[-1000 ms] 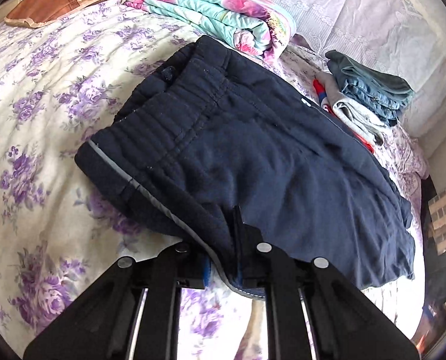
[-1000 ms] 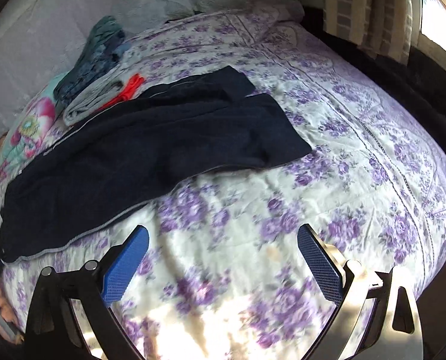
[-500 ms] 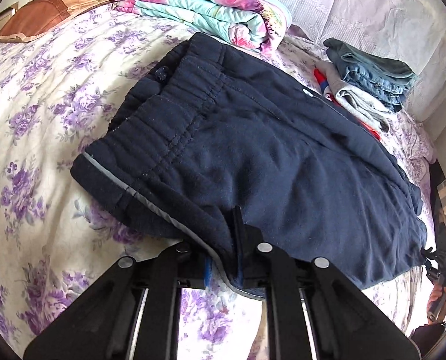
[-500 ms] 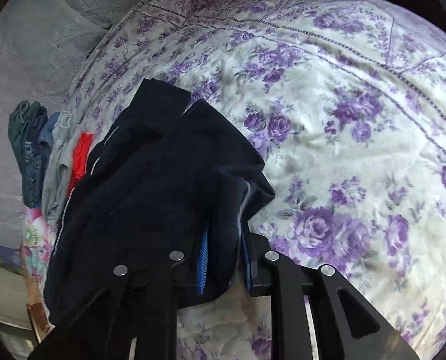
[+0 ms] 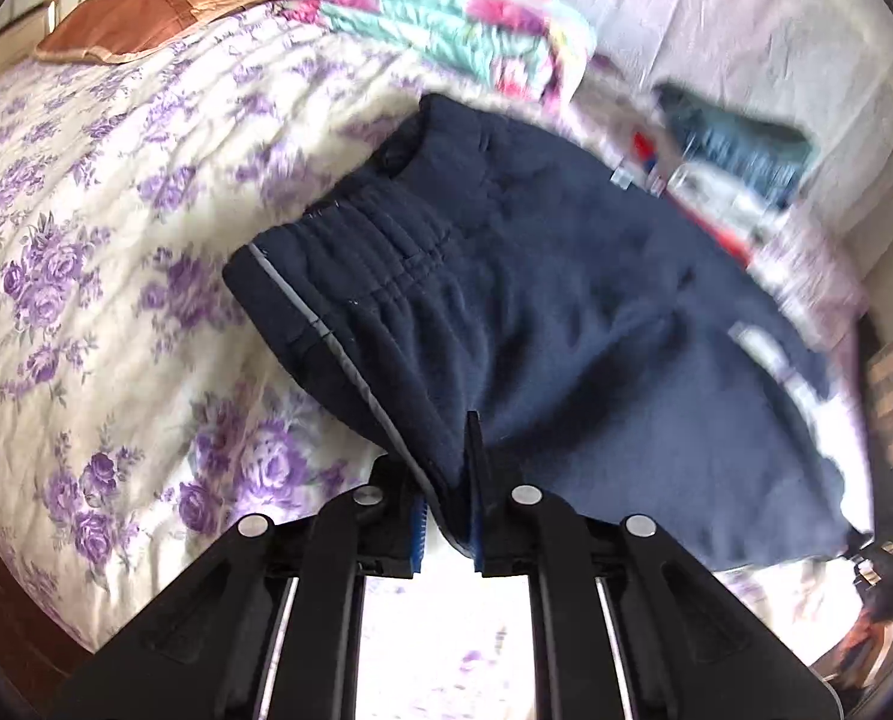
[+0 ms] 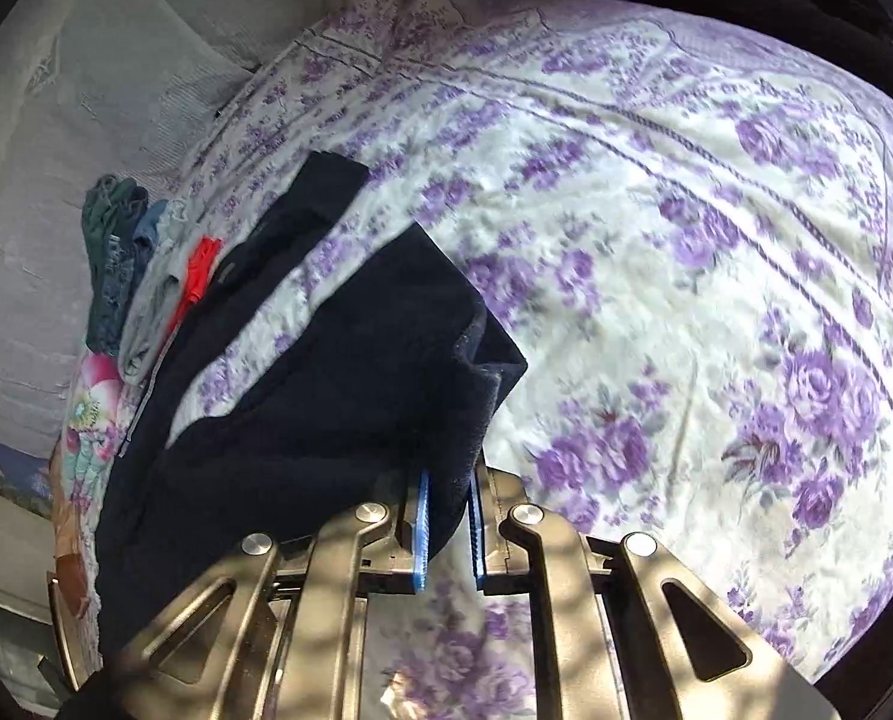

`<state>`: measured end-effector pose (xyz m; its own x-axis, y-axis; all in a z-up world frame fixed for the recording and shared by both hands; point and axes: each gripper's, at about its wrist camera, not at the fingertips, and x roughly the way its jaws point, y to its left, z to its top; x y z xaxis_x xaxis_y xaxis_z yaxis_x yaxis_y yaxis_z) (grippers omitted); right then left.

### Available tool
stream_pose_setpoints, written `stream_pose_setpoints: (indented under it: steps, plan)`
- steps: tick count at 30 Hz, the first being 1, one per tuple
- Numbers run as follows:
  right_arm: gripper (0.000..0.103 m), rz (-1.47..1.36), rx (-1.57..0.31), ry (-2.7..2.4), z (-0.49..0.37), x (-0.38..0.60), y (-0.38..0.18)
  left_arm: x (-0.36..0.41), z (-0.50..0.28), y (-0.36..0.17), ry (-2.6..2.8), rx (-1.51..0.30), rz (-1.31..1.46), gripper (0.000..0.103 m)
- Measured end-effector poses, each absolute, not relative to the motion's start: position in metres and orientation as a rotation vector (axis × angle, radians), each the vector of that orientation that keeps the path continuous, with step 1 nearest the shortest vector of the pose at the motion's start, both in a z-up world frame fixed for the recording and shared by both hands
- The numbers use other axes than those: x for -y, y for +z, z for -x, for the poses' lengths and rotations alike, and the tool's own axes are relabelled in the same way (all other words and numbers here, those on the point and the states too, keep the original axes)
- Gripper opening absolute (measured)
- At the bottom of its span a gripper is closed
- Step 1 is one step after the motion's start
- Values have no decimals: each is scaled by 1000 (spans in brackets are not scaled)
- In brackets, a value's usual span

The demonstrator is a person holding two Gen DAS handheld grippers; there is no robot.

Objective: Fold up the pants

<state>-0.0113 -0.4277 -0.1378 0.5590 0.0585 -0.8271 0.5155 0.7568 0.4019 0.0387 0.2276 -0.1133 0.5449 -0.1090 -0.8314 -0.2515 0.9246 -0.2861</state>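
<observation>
Waistband (image 5: pixel 350 264) left view; hem (image 6: pixel 482 360) right

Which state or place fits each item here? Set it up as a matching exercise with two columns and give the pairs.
Column 1:
1. navy pants
2. left gripper
3. brown pillow
4. folded clothes pile

Column 2:
A. at the bed's far corner
B. lying beside the pants near the headboard
C. clamped at both ends
D. shut on the waistband side

Pairs: 1-C, 2-D, 3-A, 4-B

The right gripper clamps the leg end.
</observation>
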Motion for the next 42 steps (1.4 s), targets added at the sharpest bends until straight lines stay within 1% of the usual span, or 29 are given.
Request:
stream_pose_setpoints:
  steps: [2, 3, 4, 5, 6, 8, 10, 12, 13, 15, 17, 18, 21, 23, 25, 26, 27, 28, 30, 32, 35, 36, 38, 39, 40, 41, 42]
  plan:
    - [17, -655, -966, -300, 8, 425, -142, -228, -38, -120, 91, -1007, 402, 15]
    - [22, -622, -977, -314, 8, 423, -136, -230, -33, -113, 93, -999, 399, 22]
    - [41, -573, -987, -340, 9, 420, -126, -231, -28, -105, 103, -988, 381, 28]
    - [52, -512, -971, -384, 11, 417, -112, -233, -21, -93, 133, -957, 346, 45]
    - [66, -451, -931, -429, 17, 415, -98, -238, -10, -76, 178, -899, 306, 58]
    - [70, -358, -858, -476, 15, 416, -68, -246, 2, -50, 221, -830, 256, 65]
    - [78, -342, -823, -419, -9, 422, -43, -252, -4, -21, 230, -789, 212, 66]
    - [81, -344, -833, -275, -52, 428, -31, -248, -33, 0, 179, -792, 153, 67]
    - [81, -341, -847, -216, -77, 427, -30, -243, -55, 5, 137, -811, 129, 67]
    - [81, -356, -882, -172, -129, 426, -37, -235, -104, 5, 47, -864, 115, 72]
    - [81, -403, -939, -169, -176, 428, -55, -224, -148, -6, 8, -915, 103, 72]
    - [80, -434, -977, -160, -193, 427, -67, -215, -175, -18, -12, -951, 77, 72]
    - [70, -497, -1064, -162, -233, 431, -103, -198, -231, -57, -40, -1065, 40, 72]
    - [67, -529, -1090, -153, -252, 431, -122, -190, -255, -83, -37, -1124, 23, 70]
    - [66, -548, -1073, -163, -264, 429, -134, -190, -275, -108, -18, -1191, 25, 69]
    - [61, -523, -1034, -171, -267, 426, -134, -189, -280, -119, -9, -1216, 11, 70]
    - [30, -488, -1018, -166, -272, 421, -135, -188, -283, -124, -3, -1221, 5, 75]
    - [11, -483, -1011, -168, -274, 419, -134, -184, -285, -125, -2, -1214, -4, 78]
    - [11, -518, -980, -199, -268, 426, -123, -179, -283, -125, 14, -1211, -28, 78]
    - [10, -527, -917, -201, -254, 433, -96, -175, -279, -123, 12, -1197, -53, 77]
    - [10, -497, -923, -224, -235, 435, -72, -174, -271, -122, -10, -1182, -65, 75]
    - [10, -472, -951, -242, -233, 433, -75, -176, -270, -123, -17, -1180, -66, 75]
    - [11, -446, -1058, -289, -240, 433, -103, -175, -272, -126, -17, -1179, -64, 77]
    - [12, -446, -1116, -313, -244, 434, -121, -172, -272, -130, -17, -1176, -72, 81]
    - [14, -431, -1127, -325, -245, 434, -134, -168, -273, -132, -14, -1175, -86, 82]
    - [16, -368, -1067, -339, -244, 427, -130, -164, -272, -134, -8, -1172, -107, 84]
    - [28, -269, -1085, -371, -246, 418, -128, -165, -274, -133, -5, -1172, -120, 84]
